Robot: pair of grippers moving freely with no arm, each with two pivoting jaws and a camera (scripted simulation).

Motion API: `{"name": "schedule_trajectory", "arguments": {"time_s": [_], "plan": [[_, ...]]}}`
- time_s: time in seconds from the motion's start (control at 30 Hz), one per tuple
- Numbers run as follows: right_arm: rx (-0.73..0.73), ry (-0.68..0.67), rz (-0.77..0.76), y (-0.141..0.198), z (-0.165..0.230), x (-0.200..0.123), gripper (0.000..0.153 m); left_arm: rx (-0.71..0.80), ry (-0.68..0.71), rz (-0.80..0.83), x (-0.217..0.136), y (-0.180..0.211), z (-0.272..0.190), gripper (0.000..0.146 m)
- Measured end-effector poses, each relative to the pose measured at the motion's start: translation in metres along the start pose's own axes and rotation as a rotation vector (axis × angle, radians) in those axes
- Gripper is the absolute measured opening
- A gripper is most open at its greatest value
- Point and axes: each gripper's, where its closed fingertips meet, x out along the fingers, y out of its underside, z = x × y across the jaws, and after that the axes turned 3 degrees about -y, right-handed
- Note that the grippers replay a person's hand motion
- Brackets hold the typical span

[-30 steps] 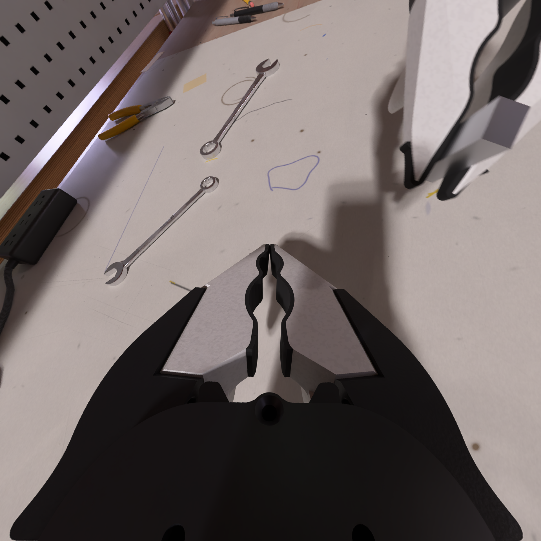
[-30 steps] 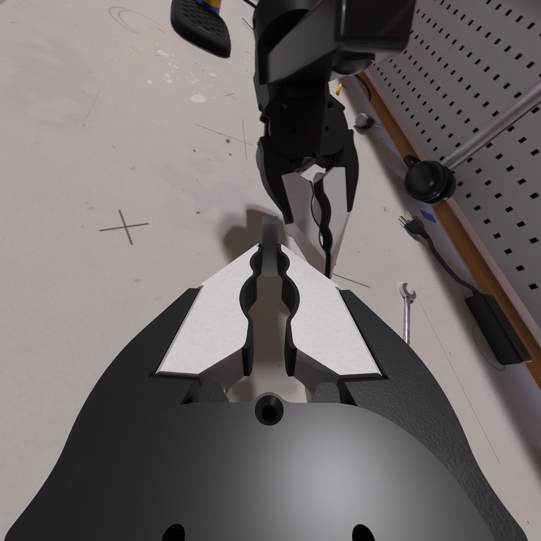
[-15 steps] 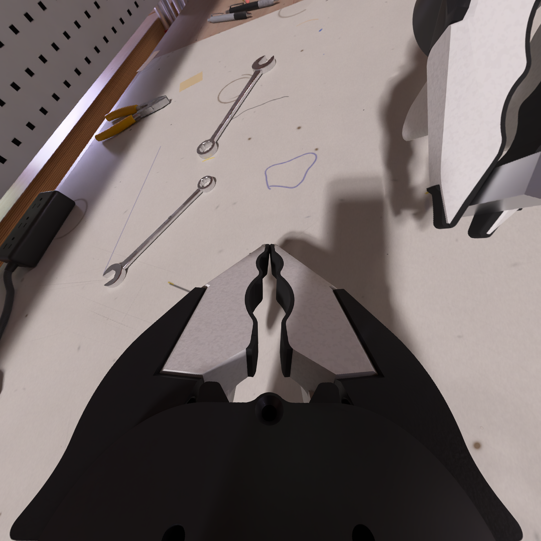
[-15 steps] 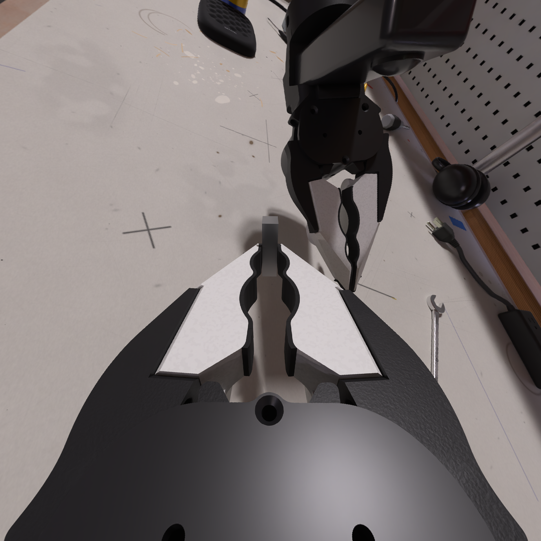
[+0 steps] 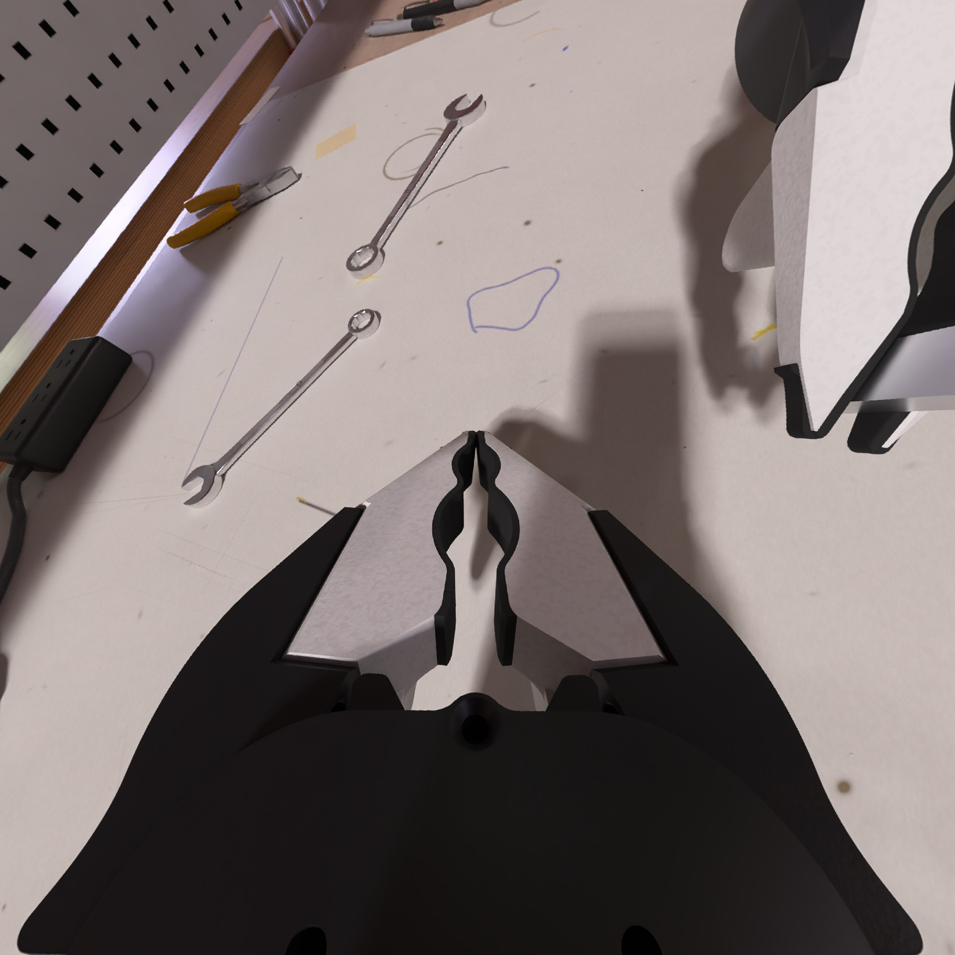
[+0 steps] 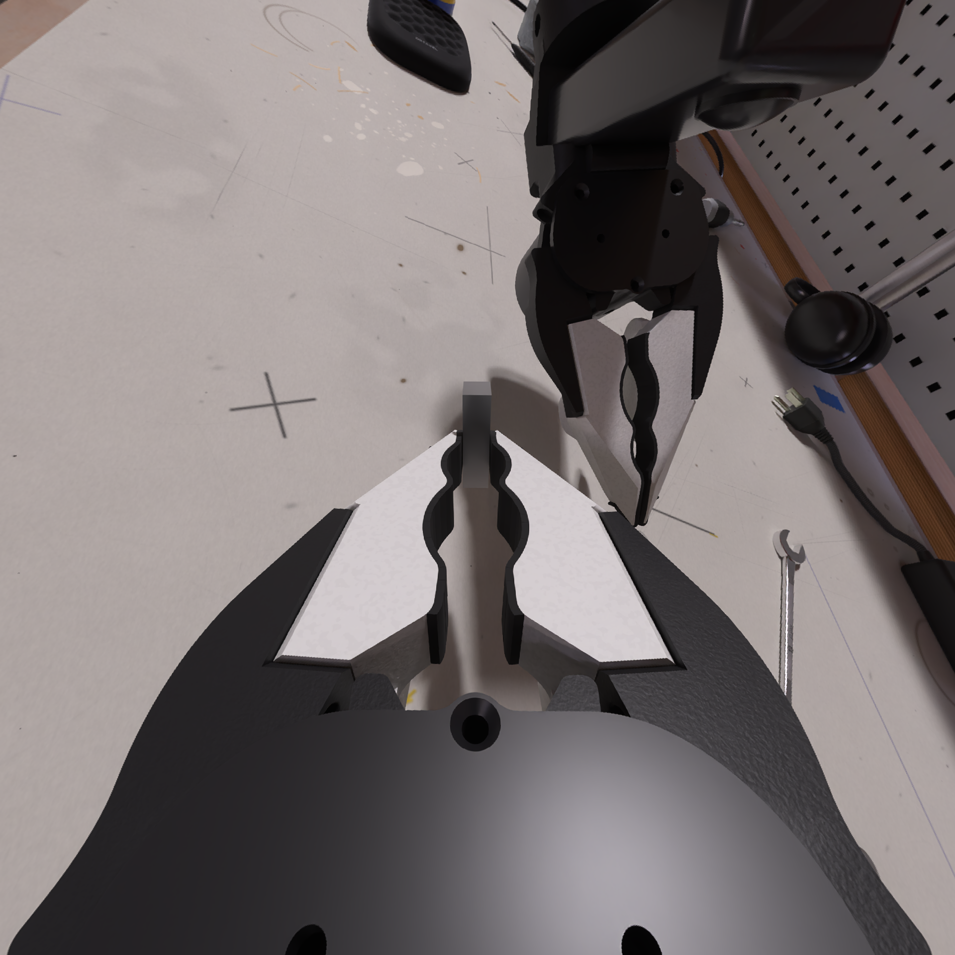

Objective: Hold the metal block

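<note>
The metal block [image 6: 476, 439] is a narrow grey bar clamped between the tips of my right gripper [image 6: 476, 436], held above the table. In the left wrist view the block [image 5: 909, 374] shows at the right edge between the right gripper's fingers [image 5: 847, 258]. My left gripper [image 5: 474, 436] is shut and empty, with its tips touching, low over the table. In the right wrist view the left gripper [image 6: 643, 509] hangs to the right of the block, tips pointing down, apart from it.
Two wrenches [image 5: 413, 181] [image 5: 281, 408], yellow-handled pliers [image 5: 227, 206] and a black power strip [image 5: 57, 403] lie left of my left gripper. A pegboard wall [image 6: 878, 155], a black knob [image 6: 837, 330], a plug and cable [image 6: 806, 418] and a black object [image 6: 418, 46] show in the right wrist view.
The right gripper with the block has moved closer and to the right in the left wrist view. In the right wrist view the left gripper has shifted right and grown larger.
</note>
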Motion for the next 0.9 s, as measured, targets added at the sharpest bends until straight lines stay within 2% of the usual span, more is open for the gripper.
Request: {"name": "schedule_trajectory", "arguments": {"time_s": [0.9], "plan": [[0.005, -0.011, 0.005, 0.0021, 0.0017, 0.0029, 0.009, -0.001, 0.0, 0.004, 0.0007, 0.0004, -0.0002, 0.0]]}}
